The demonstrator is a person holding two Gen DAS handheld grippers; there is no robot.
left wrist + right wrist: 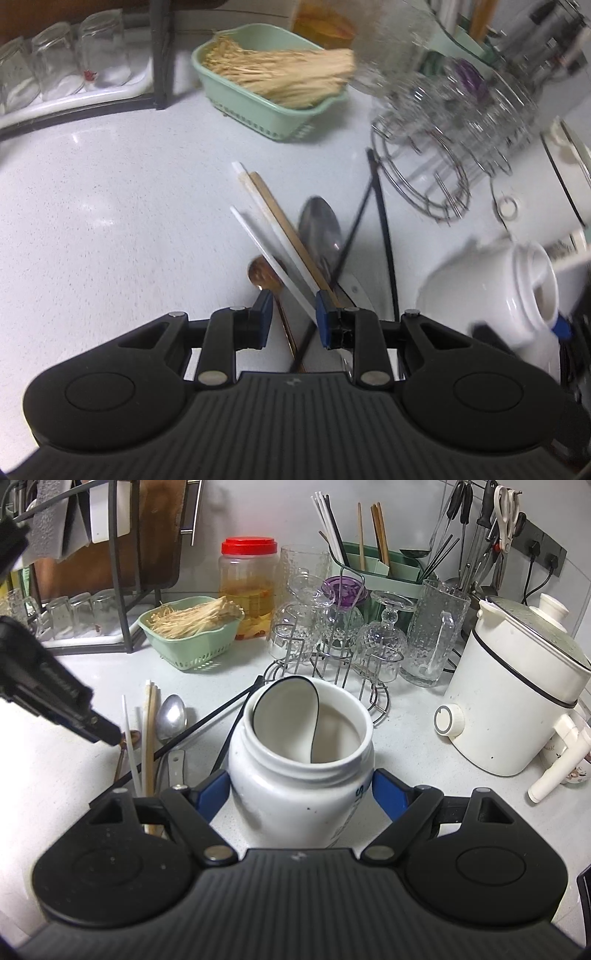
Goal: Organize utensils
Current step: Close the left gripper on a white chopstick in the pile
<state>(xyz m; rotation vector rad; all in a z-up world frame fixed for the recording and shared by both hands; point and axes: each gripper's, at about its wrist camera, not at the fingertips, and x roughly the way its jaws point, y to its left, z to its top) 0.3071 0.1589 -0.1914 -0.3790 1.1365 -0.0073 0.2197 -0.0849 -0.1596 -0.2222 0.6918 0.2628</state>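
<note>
1. Right wrist view: the right gripper [301, 794] is clamped on the white jar [301, 760], its blue pads pressed to both sides of the jar, which stands upright on the counter [406, 746] with a white spoon [286, 716] already inside.
2. Left wrist view: the left gripper [291, 317] hangs just above the loose utensils, jaws partly apart; I cannot tell whether anything is pinched yet.
3. The utensils lie on the counter left of the jar: white chopsticks [266, 243], a wooden chopstick [291, 236], a metal spoon [319, 225], a copper-coloured spoon [260, 275] and black chopsticks [380, 221].
4. The step in hand looks like picking one piece from the pile.
5. Next: close on a single piece, lift it clear of the crossed sticks, and drop it into the jar's mouth.
</note>
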